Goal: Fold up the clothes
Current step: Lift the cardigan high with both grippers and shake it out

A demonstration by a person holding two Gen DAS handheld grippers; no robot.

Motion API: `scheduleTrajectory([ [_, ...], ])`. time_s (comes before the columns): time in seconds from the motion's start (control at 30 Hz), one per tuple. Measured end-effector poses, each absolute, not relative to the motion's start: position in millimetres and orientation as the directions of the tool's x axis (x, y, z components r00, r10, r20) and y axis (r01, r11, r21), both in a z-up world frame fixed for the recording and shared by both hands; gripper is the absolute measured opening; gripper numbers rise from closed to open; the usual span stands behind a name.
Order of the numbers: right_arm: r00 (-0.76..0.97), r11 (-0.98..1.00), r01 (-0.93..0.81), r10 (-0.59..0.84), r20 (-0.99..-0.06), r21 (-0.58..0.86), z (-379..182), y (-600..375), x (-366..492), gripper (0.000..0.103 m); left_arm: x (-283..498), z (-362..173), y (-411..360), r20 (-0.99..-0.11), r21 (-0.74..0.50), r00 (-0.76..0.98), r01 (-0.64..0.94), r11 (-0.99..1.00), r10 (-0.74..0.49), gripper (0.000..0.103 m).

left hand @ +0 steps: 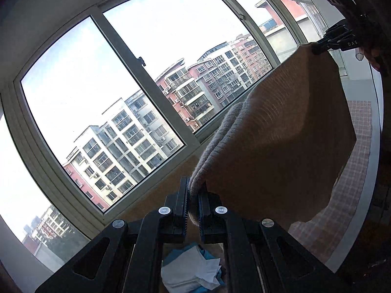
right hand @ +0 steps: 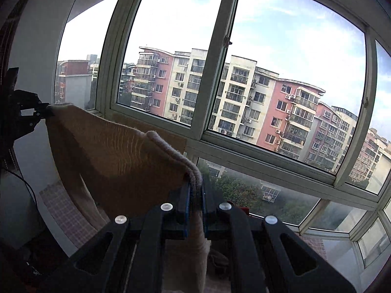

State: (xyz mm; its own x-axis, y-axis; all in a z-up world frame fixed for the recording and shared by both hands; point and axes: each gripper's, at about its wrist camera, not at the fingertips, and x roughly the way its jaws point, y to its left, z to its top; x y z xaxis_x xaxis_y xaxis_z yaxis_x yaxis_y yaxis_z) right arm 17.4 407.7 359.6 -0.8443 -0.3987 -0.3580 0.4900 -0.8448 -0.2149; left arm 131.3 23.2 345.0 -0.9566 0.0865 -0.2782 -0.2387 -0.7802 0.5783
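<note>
Left gripper (left hand: pixel 193 196): jaws closed to a narrow gap, clamping a thick ribbed edge of the tan knit garment (left hand: pixel 276 131). In the left wrist view the garment spreads from the jaws toward 1 o'clock, held aloft in front of the window (left hand: pixel 102 92), and reaches the right gripper (left hand: pixel 317 48) at 2 o'clock, which pinches its far corner.

Right gripper, own view (right hand: pixel 195 190): jaws closed on the rolled hem of the same garment (right hand: pixel 114 156). The fabric runs from the jaws toward 10 o'clock, where the left gripper (right hand: pixel 45 112) holds the opposite corner. The cloth sags between the two grippers, with a loose portion hanging below the right jaws at 6 o'clock.

Background, both views: apartment buildings (right hand: pixel 244 105) beyond the glass. In the left wrist view, a checked cloth (left hand: pixel 352 161) lies at 3 o'clock behind the garment, and a white and blue bundle of fabric (left hand: pixel 193 271) sits below the left jaws at 6 o'clock.
</note>
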Motion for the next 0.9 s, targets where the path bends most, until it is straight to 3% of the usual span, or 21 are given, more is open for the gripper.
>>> scheduleTrajectory([
  [0.13,-0.826,-0.83,0.522,-0.434,-0.361,-0.197,348,409,19,0.007,150,345,29,-0.264,0.604,-0.964,-0.189,-0.775,0.03,0.006],
  [0.33,-0.79,-0.8,0.567,-0.46,-0.405,-0.197,309,391,4,0.007,141,304,17,-0.313,0.599,-0.95,-0.196,-0.777,-0.001,0.007],
  [0.47,-0.768,-0.806,0.566,-0.439,-0.466,-0.175,277,369,-57,0.007,92,269,4,-0.389,0.59,-0.921,-0.245,-0.77,-0.005,0.009],
  [0.7,-0.716,-0.822,0.536,-0.321,-0.62,-0.194,188,308,-233,0.008,-88,182,-18,-0.542,0.598,-0.837,-0.319,-0.735,-0.078,0.01],
  [0.73,-0.697,-0.814,0.541,-0.294,-0.654,-0.211,162,296,-263,0.018,-120,158,-19,-0.581,0.59,-0.809,-0.344,-0.731,-0.088,0.015],
  [0.77,-0.677,-0.806,0.538,-0.241,-0.695,-0.245,129,287,-292,0.039,-152,125,-21,-0.645,0.559,-0.758,-0.386,-0.734,-0.093,0.022],
  [0.8,-0.671,-0.81,0.506,-0.152,-0.726,-0.297,91,284,-318,0.047,-183,92,-24,-0.698,0.532,-0.708,-0.414,-0.739,-0.106,0.023],
  [0.87,-0.592,-0.821,0.47,-0.022,-0.805,-0.323,18,288,-358,0.049,-237,21,-31,-0.789,0.484,-0.595,-0.446,-0.753,-0.155,0.023],
  [0.9,-0.544,-0.84,0.47,-0.033,-0.839,-0.272,-4,297,-357,0.049,-248,-5,-38,-0.808,0.473,-0.562,-0.439,-0.764,-0.177,0.023],
])
